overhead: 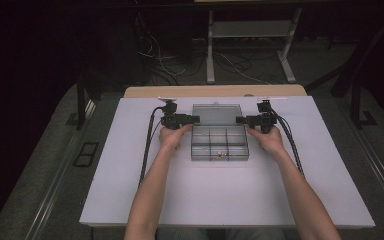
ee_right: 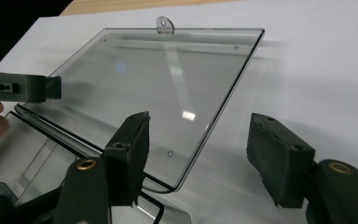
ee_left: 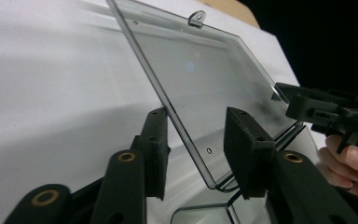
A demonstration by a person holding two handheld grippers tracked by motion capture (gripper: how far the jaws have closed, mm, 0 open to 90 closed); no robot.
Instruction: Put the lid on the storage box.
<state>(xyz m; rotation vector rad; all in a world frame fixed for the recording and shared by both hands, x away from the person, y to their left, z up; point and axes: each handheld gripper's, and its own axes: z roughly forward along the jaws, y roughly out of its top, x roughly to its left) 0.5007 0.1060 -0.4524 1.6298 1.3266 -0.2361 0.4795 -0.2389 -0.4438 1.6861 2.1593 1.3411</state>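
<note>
One white worktop is carrying a clear plastic organizer box, which is lying at the middle between the two hands. Its lid is standing open and leaning to the far side. The box is divided in several compartments; one near compartment is holding something small, too small to identify. The left gripper is keeping its jaws apart around the left edge of the lid. The right gripper is holding its jaws apart around the right edge.
</note>
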